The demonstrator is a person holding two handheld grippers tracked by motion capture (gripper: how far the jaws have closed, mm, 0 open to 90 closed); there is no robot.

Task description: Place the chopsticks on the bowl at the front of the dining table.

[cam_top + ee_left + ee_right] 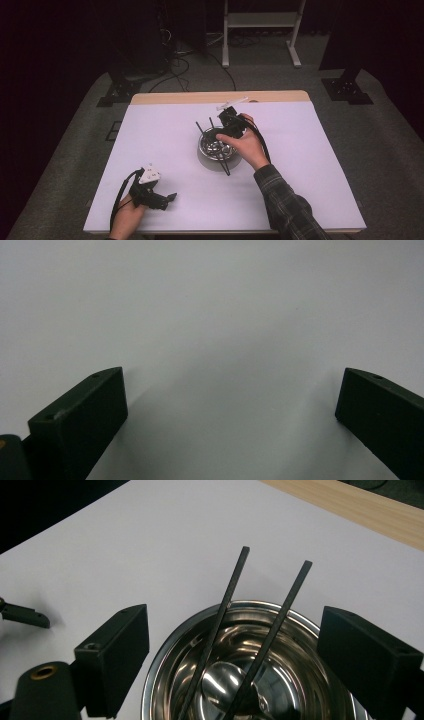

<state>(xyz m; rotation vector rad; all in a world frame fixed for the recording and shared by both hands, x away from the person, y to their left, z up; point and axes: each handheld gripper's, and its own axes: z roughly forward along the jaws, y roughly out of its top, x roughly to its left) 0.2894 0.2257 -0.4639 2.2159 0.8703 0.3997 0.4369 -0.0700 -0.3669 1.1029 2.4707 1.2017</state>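
Observation:
A polished steel bowl stands near the middle of the white table. Two black chopsticks lie across it, their far ends sticking out past the rim. Something rounded and shiny rests in the bowl's bottom. My right gripper hovers just over the bowl, open, with the chopsticks between its jaws and its pads not touching them. My left gripper rests at the near left of the table, open, with bare white surface between its jaws.
A wooden strip runs along the table's far edge. On the floor beyond stand a white frame, two black stand bases and loose cables. The left gripper's tip shows in the right gripper view.

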